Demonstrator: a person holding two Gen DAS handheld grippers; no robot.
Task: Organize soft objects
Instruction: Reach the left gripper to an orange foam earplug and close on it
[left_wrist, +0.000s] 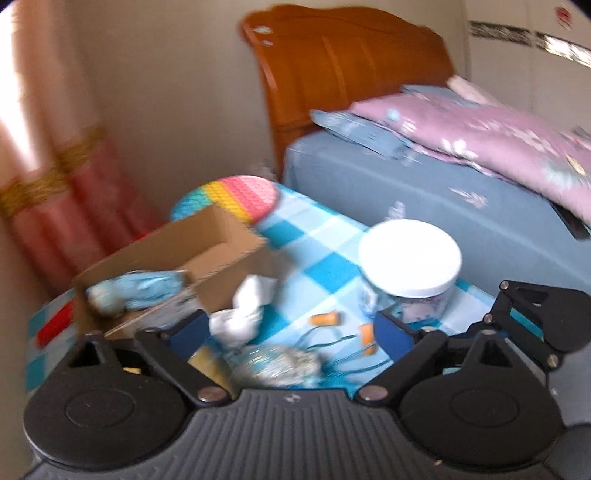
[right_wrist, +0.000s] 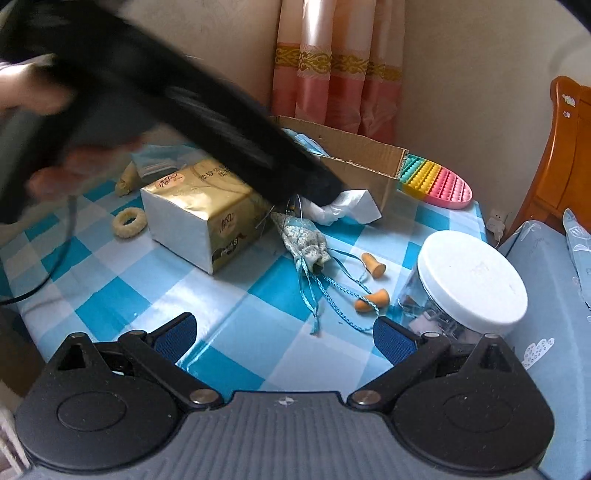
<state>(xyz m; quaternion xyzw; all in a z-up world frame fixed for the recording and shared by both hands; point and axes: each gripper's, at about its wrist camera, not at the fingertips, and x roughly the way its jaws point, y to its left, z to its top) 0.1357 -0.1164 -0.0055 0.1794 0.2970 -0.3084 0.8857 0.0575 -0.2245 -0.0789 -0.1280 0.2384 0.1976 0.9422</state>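
Left gripper (left_wrist: 291, 325): spread, nothing between its pads, above the crumpled tissue (left_wrist: 242, 310).
Right gripper (right_wrist: 284, 336): spread, empty, low over the table (right_wrist: 240, 332).
Cardboard box (right_wrist: 364, 158): at 12 o'clock, likely the collecting spot.
Earplugs (right_wrist: 373, 280): at 1 o'clock, loose beside the drawstring pouch (right_wrist: 304, 240).

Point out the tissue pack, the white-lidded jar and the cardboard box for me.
tissue pack (right_wrist: 192, 218), right wrist view, on its gold front face.
jar (right_wrist: 472, 280), right wrist view, on the middle of its white lid.
cardboard box (right_wrist: 362, 166), right wrist view, on its near side wall.
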